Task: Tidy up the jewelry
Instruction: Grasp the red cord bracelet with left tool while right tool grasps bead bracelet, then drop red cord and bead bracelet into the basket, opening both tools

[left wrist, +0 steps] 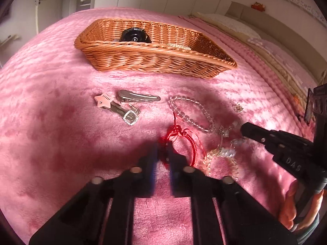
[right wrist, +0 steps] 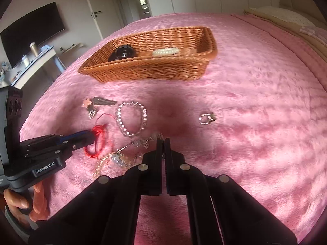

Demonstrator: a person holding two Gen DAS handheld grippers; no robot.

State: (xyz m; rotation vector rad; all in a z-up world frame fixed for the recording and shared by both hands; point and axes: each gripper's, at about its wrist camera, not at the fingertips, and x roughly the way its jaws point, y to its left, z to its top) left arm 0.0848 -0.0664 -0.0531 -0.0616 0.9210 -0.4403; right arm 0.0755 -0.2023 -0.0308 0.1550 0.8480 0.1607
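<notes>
A wicker basket (left wrist: 155, 57) stands on the pink bed, also in the right wrist view (right wrist: 151, 69); it holds a black round item (left wrist: 133, 34) and a cream hair claw (right wrist: 166, 51). My left gripper (left wrist: 163, 149) is shut on a red cord bracelet (left wrist: 184, 136), seen in the right wrist view (right wrist: 100, 140) too. My right gripper (right wrist: 164, 143) is shut on a thin silver chain (right wrist: 141, 143) beside a clear bead bracelet (right wrist: 130, 118). A star hair clip (left wrist: 104, 101), a silver clip (left wrist: 139, 98) and a peach beaded bracelet (left wrist: 222, 161) lie nearby.
A small silver ring piece (right wrist: 206, 118) lies alone to the right on the blanket. Pillows (left wrist: 235, 24) sit at the bed's far right. A desk with a monitor (right wrist: 30, 34) stands beyond the bed's left edge.
</notes>
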